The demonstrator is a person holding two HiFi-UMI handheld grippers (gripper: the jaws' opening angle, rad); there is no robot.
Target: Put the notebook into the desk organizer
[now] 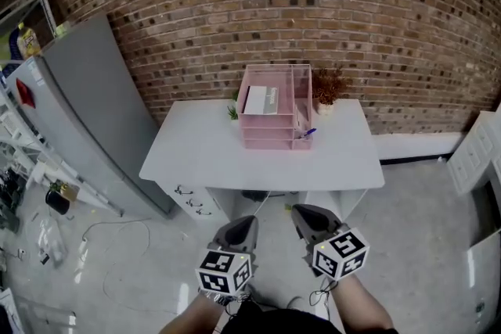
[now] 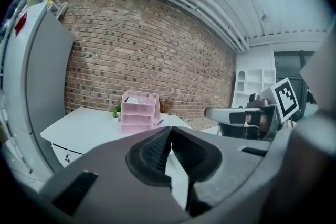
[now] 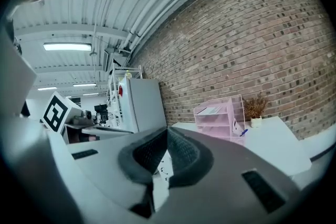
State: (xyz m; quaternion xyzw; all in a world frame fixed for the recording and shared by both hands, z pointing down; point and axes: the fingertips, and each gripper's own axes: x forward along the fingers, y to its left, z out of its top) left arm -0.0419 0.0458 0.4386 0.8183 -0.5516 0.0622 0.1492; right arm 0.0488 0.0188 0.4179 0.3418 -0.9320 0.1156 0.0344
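Note:
A pink desk organizer [image 1: 272,115] stands at the back middle of the white desk [image 1: 203,149], against the brick wall. A white notebook [image 1: 261,99] lies on its top tray. The organizer [image 2: 139,111] also shows far off in the left gripper view, and the organizer [image 3: 218,117] in the right gripper view. My left gripper [image 1: 244,228] and right gripper [image 1: 302,218] hang low in front of the desk, well short of it. Both are shut with nothing between the jaws.
A small green plant [image 1: 232,112] sits left of the organizer and a dried plant in a pot [image 1: 327,90] to its right. A blue pen [image 1: 308,133] stands in the organizer's side pocket. A grey cabinet [image 1: 94,105] stands left of the desk. Cables lie on the floor [image 1: 109,246].

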